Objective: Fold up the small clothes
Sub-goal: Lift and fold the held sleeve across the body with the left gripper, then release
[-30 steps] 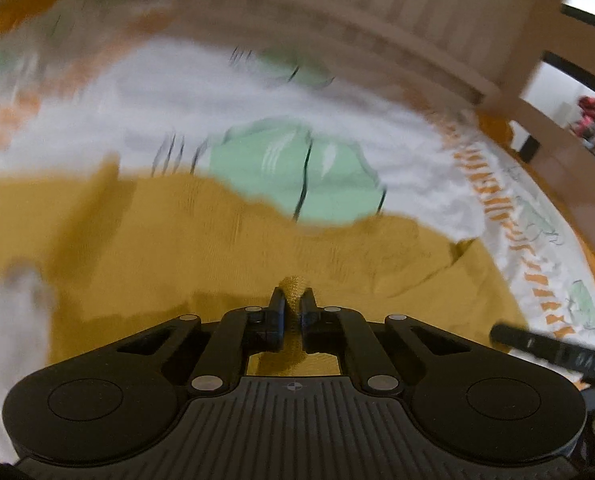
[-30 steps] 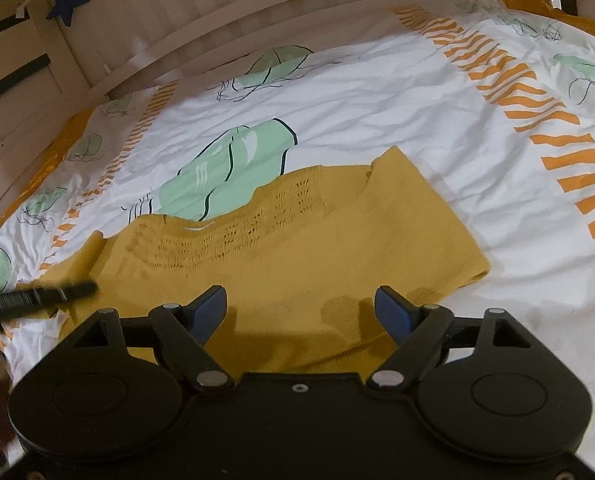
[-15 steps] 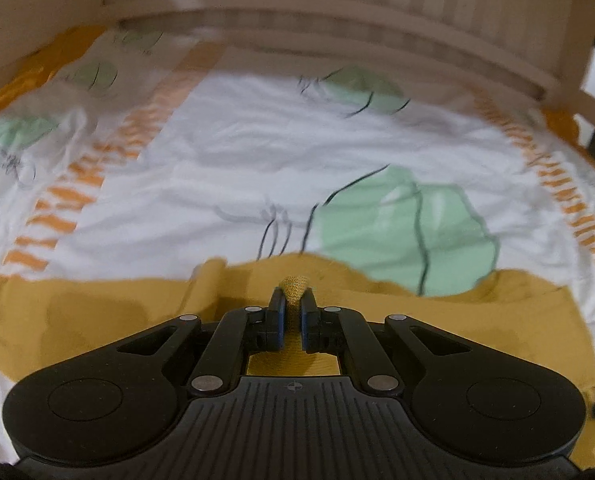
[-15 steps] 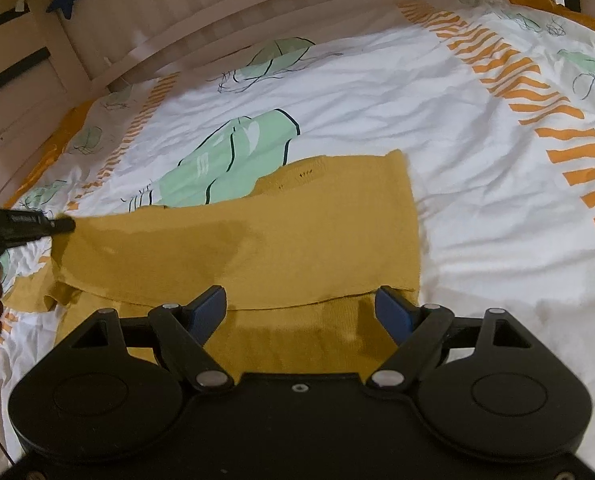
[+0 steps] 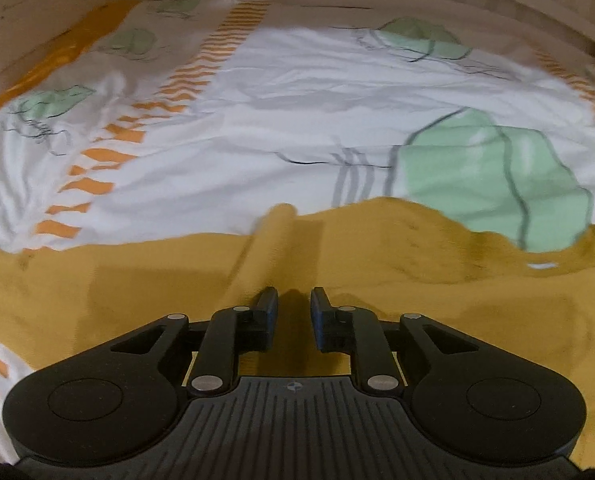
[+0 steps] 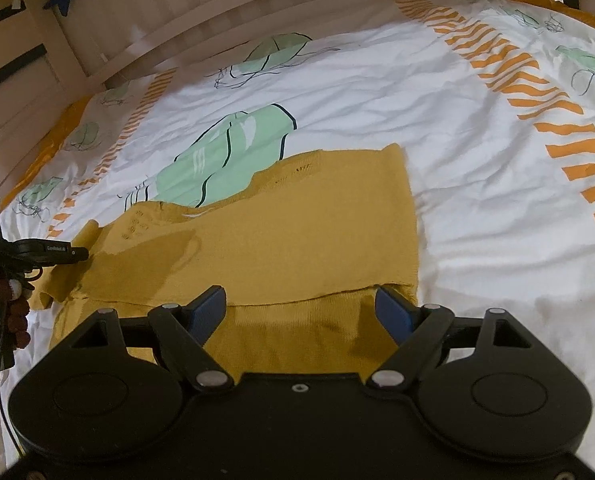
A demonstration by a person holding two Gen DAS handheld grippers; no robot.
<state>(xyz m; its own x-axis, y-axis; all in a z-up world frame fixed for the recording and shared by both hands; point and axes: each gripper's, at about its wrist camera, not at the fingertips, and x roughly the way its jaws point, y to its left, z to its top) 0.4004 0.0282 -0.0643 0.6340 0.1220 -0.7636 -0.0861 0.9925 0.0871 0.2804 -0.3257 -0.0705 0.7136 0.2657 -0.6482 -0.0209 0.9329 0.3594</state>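
White patterned bed sheet [image 6: 477, 208] carries the mustard knit garment [image 6: 297, 232], one fold laid over; left hand-held gripper [image 5: 293, 304] jaws are opening off the cloth, right hand-held gripper [image 6: 299, 304] stands apart, empty; next, probably grasp an edge for the second fold

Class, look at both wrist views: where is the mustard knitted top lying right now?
The mustard knitted top lies folded on the white patterned bedsheet, just ahead of the open right gripper, its far edge overlapping a green leaf print.
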